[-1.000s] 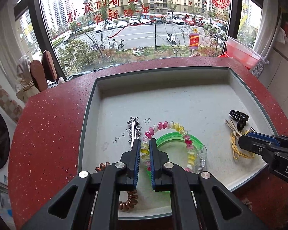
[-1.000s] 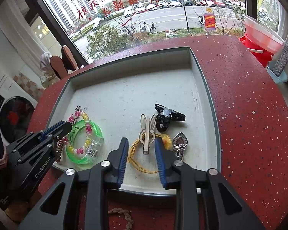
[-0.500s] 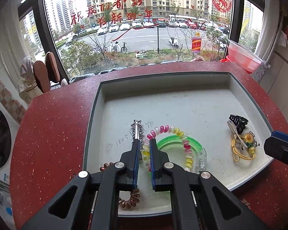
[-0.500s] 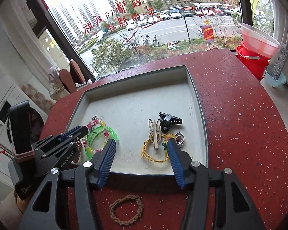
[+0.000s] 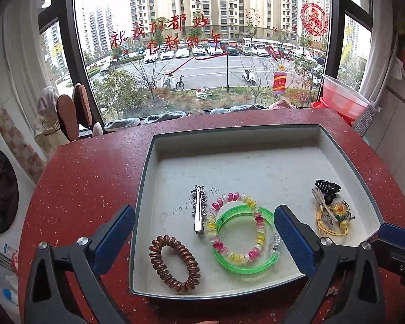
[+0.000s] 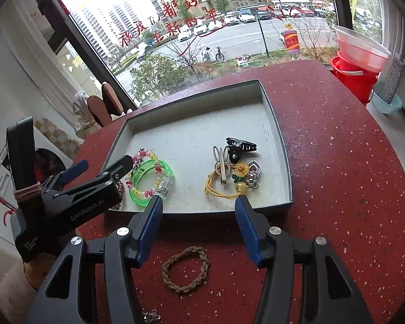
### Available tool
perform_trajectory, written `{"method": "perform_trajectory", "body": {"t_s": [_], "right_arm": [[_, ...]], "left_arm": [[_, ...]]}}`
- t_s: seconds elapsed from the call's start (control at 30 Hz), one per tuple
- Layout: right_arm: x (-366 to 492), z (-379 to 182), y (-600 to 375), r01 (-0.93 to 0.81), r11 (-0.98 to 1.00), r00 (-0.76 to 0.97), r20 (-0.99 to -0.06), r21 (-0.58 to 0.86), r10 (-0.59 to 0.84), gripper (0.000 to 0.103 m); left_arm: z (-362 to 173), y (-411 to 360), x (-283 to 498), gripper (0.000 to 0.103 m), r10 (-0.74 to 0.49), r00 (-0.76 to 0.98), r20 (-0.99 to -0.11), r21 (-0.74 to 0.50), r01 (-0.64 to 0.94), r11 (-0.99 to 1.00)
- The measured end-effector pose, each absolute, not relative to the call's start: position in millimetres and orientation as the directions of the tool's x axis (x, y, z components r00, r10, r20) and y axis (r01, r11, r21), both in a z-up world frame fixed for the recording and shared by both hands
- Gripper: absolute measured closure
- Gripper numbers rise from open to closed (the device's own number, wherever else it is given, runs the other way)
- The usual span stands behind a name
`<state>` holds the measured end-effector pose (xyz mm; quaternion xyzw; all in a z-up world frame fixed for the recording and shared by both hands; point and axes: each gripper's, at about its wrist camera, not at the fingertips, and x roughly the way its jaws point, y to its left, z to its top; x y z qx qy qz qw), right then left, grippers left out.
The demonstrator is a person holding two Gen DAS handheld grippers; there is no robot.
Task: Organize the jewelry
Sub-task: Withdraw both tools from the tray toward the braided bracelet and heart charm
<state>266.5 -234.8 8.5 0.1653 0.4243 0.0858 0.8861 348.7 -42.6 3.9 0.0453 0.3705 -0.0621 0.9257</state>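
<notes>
Left claw opening wide, empty, above tray. Right claw open, empty. Judged next: collect braided band from surface.

Bright daylight from window; sharp focus, fisheye-bent edges.

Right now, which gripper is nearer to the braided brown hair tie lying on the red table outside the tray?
Right. The right gripper hangs just above the braided hair tie, fingers either side; the left gripper is over the tray's other near corner.

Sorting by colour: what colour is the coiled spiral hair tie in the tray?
Coppery brown, clearest in the left wrist view.
</notes>
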Motion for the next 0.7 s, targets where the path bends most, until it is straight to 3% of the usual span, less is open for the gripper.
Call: {"method": "perform_trajectory", "body": {"t_s": [0.07,0.13,0.53,0.7], "right_arm": [[261.7,8.8,-236.2,-0.009,0.929,0.626,-0.723,0.370,0.293,0.036],[254.2,10.5,-237.2,-0.004,0.932,0.638,-0.717,0.362,0.281,0.019],[202.2,1.7,-246.9,0.030,0.936,0.663,-0.708,0.350,0.244,0.016],[183.9,-0.9,-242.4,0.016,0.931,0.668,-0.696,0.366,0.262,0.016]], "left_arm": [[7.3,-39.1,344.2,0.000,-0.087,0.724,-0.684,0.035,0.151,0.988],[8.9,-34.8,338.3,0.000,-0.088,0.725,-0.683,0.033,0.151,0.988],[-0.4,-2.2,273.8,0.000,-0.155,0.652,-0.742,-0.066,0.158,0.985],[-0.7,-0.6,244.1,0.000,-0.143,0.648,-0.748,-0.050,0.159,0.986]]}}
